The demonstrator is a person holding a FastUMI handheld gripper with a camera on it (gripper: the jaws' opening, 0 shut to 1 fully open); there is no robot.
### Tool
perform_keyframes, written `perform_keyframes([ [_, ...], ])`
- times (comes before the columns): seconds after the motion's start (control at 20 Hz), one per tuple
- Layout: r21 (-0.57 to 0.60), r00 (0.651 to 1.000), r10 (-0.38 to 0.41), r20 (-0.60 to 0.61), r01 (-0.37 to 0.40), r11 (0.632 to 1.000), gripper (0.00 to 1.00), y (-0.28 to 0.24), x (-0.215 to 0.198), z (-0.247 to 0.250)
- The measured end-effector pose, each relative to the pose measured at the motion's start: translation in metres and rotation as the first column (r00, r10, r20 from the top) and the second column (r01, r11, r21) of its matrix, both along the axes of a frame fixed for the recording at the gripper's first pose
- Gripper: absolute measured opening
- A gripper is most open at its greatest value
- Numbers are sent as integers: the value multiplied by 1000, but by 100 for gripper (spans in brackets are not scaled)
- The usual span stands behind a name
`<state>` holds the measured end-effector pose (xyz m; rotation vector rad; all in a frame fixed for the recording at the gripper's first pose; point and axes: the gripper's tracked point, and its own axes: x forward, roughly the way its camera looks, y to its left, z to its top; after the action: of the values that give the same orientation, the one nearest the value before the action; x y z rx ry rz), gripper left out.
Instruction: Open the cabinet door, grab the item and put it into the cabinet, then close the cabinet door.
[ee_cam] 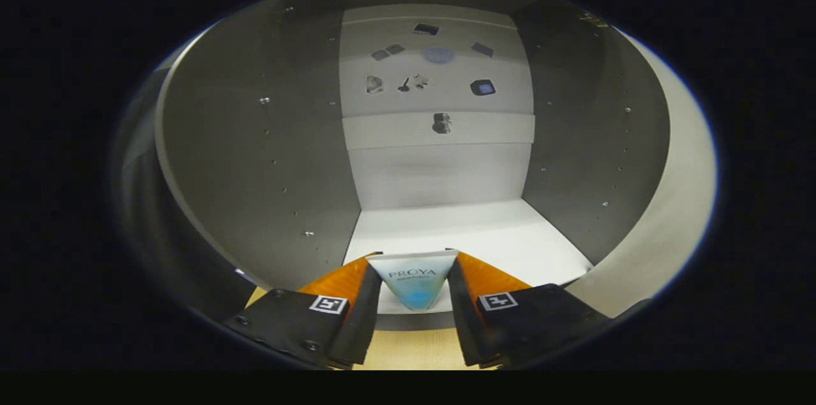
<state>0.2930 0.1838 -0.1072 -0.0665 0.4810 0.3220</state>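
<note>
A white and blue tube (413,282) sits upright between my two fingers, and both press on its sides. My gripper (413,265) holds it at the front edge of the open cabinet (255,156). The cabinet's white floor (484,233) stretches beyond the fingertips to the pale back wall (440,175). Grey side walls stand left and right of the tube. The cabinet door is swung out of the way; I cannot tell where it hangs.
Small dark marks and fittings (441,122) dot the upper back wall. Rows of shelf-pin holes (264,101) run down both side walls. A light wooden surface (408,351) lies under the fingers, in front of the cabinet's front edge (663,245).
</note>
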Motion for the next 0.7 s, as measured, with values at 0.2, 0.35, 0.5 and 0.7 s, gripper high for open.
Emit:
perform_keyframes([
  [0.2,-9,1000,0,-27,0,1000,61,3,8,-12],
  [0.35,-17,1000,6,-29,-6,1000,62,6,10,-18],
  [0.5,-35,1000,8,-10,-8,999,63,8,10,-18],
  [0.7,-50,1000,-1,27,2,999,71,2,4,-5],
])
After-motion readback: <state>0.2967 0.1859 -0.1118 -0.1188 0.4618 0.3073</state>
